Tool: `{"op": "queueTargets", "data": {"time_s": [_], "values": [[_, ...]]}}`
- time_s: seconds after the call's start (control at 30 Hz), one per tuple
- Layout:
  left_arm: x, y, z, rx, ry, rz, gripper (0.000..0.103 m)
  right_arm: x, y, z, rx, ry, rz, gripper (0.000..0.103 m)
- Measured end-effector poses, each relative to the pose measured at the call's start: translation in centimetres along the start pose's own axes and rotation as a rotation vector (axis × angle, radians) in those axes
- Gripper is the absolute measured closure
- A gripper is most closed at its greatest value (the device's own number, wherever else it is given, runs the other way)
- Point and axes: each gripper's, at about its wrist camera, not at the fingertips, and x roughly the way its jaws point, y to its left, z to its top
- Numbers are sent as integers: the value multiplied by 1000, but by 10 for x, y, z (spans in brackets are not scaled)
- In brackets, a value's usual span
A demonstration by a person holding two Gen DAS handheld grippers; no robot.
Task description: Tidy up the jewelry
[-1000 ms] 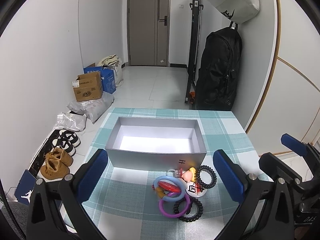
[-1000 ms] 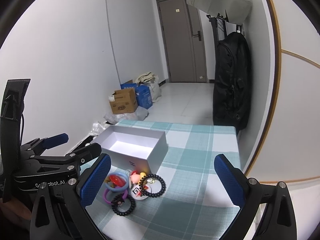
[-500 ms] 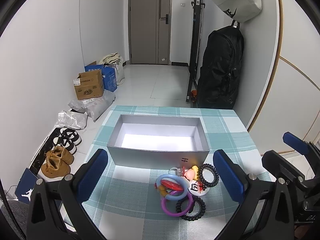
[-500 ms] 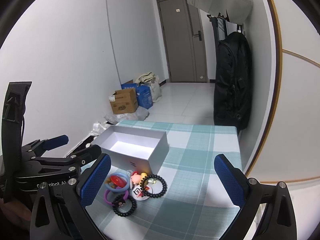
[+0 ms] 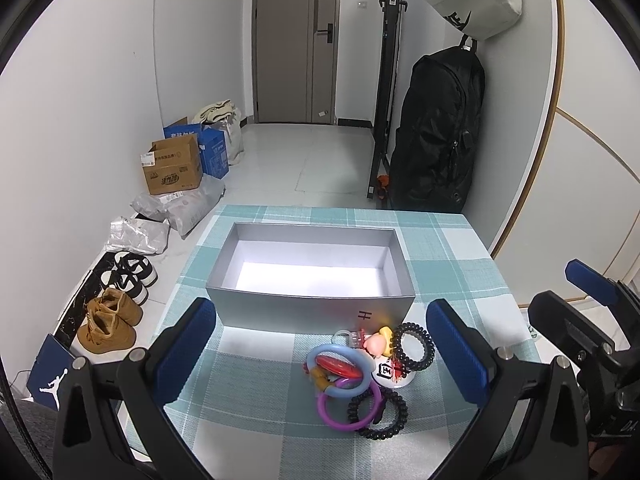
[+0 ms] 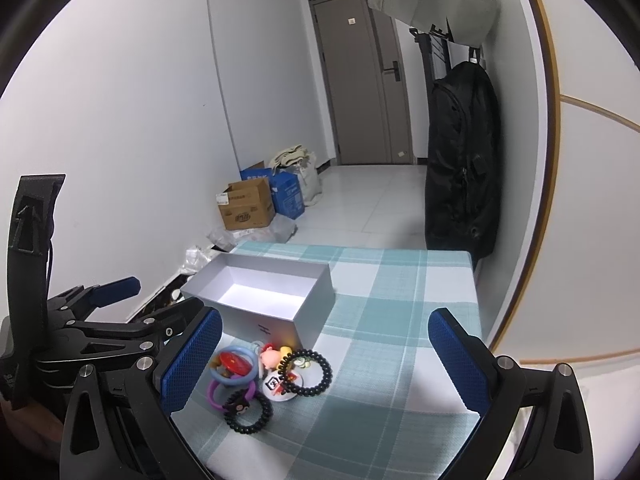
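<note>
An open silver box (image 5: 316,308) sits empty on the teal checked tablecloth (image 5: 256,384); it also shows in the right wrist view (image 6: 316,300). In front of it lies a small heap of jewelry: a blue ring (image 5: 320,354), a purple ring (image 5: 326,410), two black coil bands (image 5: 416,350) (image 5: 380,416), a red piece (image 5: 338,368) and a pink figure (image 5: 376,344). My left gripper (image 5: 320,350) is open above the heap. My right gripper (image 6: 324,364) is open, to the heap's right (image 6: 272,376). Both are empty.
The table ends at a white wall on the right (image 5: 580,200). Beyond the far edge are a black backpack (image 5: 436,136), cardboard boxes (image 5: 172,168), bags and shoes (image 5: 116,316) on the floor, and a grey door (image 5: 294,40).
Both views have shifted slightly; the left gripper has drawn a little closer to the box and heap. Both grippers stay open and nothing on the table has moved.
</note>
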Motion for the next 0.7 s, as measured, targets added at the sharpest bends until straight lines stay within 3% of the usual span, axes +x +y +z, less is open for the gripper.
{"op": "queueTargets", "data": {"time_s": [0.47,0.7], "values": [[18,12,-6,-37,116,-78,1,14,-6,-2,24,62,-14,0],[46,23,-17,-43,272,-130,2,36,-11,-9,64,166,54,0]]}}
